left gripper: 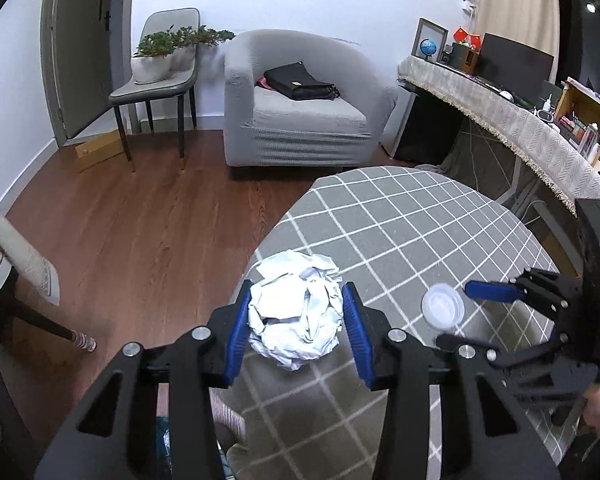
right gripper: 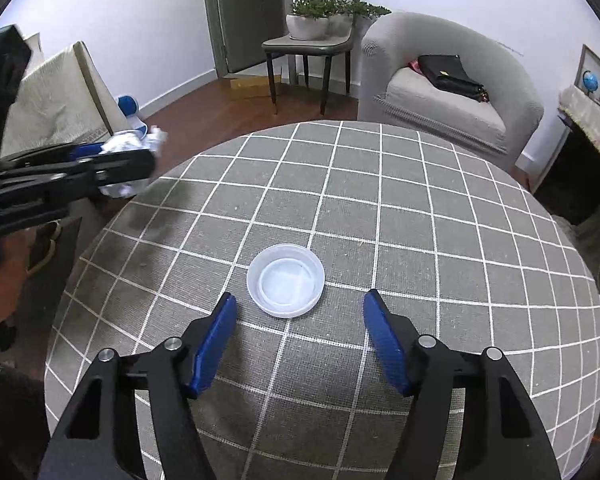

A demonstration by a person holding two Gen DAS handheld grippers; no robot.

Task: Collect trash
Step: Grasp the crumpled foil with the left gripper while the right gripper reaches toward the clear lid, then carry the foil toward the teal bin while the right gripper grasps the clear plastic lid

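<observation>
A round table in a grey, white-checked cloth (right gripper: 420, 208) filled the foreground. The left gripper (left gripper: 296, 320) clamped a crumpled white paper ball (left gripper: 296, 312) at its edge. The right gripper (right gripper: 300, 340) stood open, a clear round plastic lid (right gripper: 286, 280) lying just beyond its fingertips.

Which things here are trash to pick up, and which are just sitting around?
Trash for the job:
- crumpled paper ball, squeezed in the left tool
- clear plastic lid on the checked table, ahead of the open right tool

Just sitting around:
- black bag on the grey armchair
- potted plants on the chair
- little globe
</observation>
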